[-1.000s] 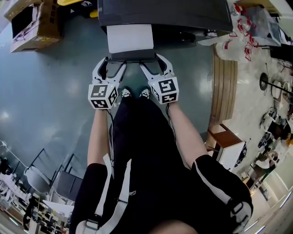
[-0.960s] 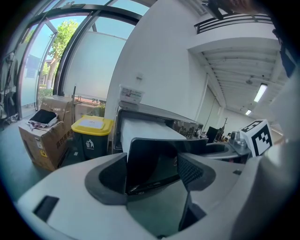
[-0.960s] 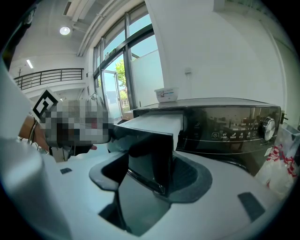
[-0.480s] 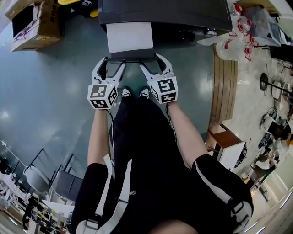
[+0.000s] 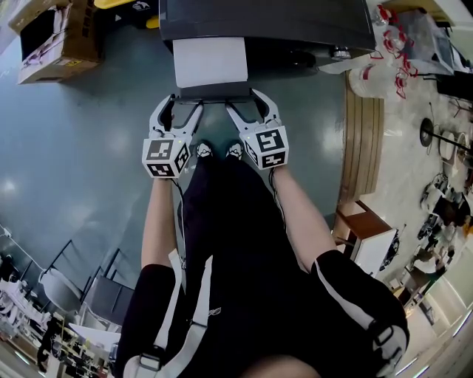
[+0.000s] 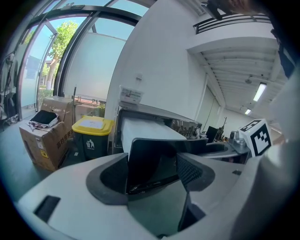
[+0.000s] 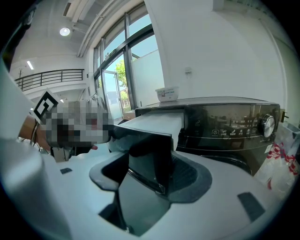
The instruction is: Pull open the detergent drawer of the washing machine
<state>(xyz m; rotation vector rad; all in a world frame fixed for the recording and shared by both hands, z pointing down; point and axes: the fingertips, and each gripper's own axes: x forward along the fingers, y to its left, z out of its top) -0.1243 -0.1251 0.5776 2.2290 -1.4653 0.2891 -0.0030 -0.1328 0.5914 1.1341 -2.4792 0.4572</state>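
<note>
**Two tongs on the drawer front, no change**

Against a second ago, nothing has shifted. The detergent drawer [image 5: 210, 63] stands just as far out of the washing machine [image 5: 266, 18]. My left tongs [image 5: 185, 100] pinch the left corner of its dark front and my right tongs [image 5: 242, 98] pinch the right corner, both with jaws wide.

Room: grey-green floor [image 5: 89, 140]; cardboard box [image 5: 55, 37] and yellow-lidded bin [image 6: 93, 126] left of the machine; tall windows [image 6: 56, 70].

The drawer shows only a white top; its compartments are not visible. My legs hide the floor beneath the tongs.
</note>
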